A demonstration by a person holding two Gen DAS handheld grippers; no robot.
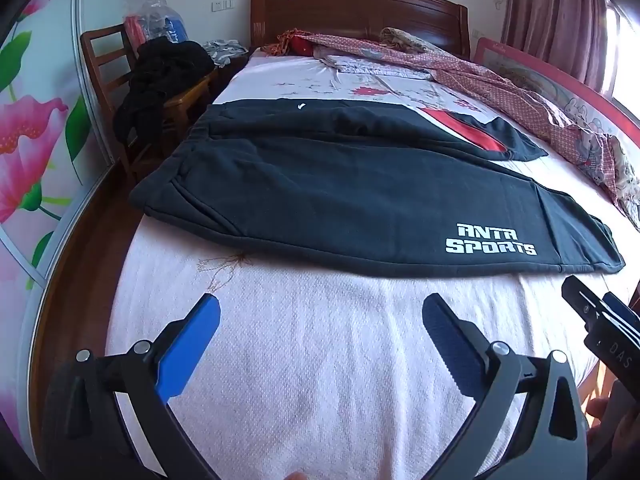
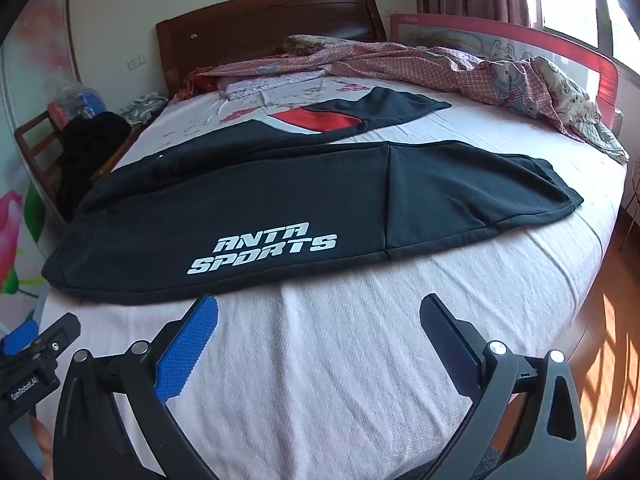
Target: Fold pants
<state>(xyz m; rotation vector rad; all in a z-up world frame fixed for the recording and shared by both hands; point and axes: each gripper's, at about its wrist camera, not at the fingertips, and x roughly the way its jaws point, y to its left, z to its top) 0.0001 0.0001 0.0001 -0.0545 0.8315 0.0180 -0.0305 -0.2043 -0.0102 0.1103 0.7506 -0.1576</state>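
Black sweatpants (image 1: 320, 184) with white "ANTA SPORTS" lettering and a red patch on the far leg lie spread flat across the bed, waistband to the left, both legs running right. They also show in the right wrist view (image 2: 280, 208). My left gripper (image 1: 320, 312) is open and empty, hovering over bare sheet just short of the near leg's edge. My right gripper (image 2: 318, 312) is open and empty too, over the sheet near the lettering. Each gripper shows at the edge of the other's view.
The white bed sheet (image 1: 320, 380) fills the foreground. A crumpled patterned quilt (image 2: 500, 76) lies along the far right by a red bed rail. A wooden chair (image 1: 120, 92) piled with dark clothes stands left of the bed. The wooden headboard (image 1: 360, 12) is at the back.
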